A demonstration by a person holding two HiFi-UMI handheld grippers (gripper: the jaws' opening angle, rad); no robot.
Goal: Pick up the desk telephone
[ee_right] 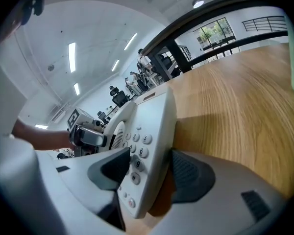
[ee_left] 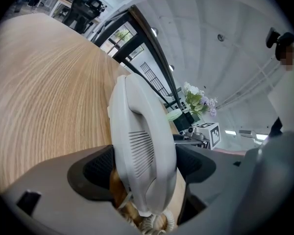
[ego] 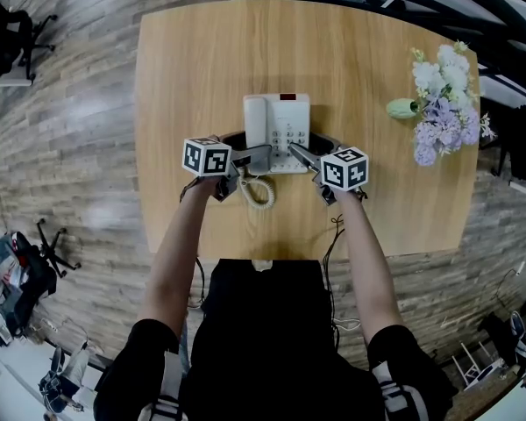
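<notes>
We see the phone [ego: 278,132] in the middle of the table [ego: 193,68], white, with its handset [ego: 256,121] lying in the cradle on its left side; the coiled cord [ego: 259,191] trails off the near end toward us. We cannot tell whether the base rests on the wood or is just off it.

Our left gripper [ego: 251,158] comes in at the near left corner of the phone; in the left gripper view its jaws stand on either side of the near end of the handset, and the dark pads [ee_left: 95,168] press against both flanks, so they are closed on it with no gap showing.

Our right gripper [ego: 300,156] comes in at the near right corner; in the right gripper view its jaws clamp the right edge of the phone body; one pad lies on the keypad [ee_right: 137,155] by the lower keys, and the other bears on the outer side of the casing.

The two grippers are near each other, with the near edge of the phone between them. A bunch of white and lilac flowers [ego: 443,103] lies at the right edge of the table, well apart from the phone.
</notes>
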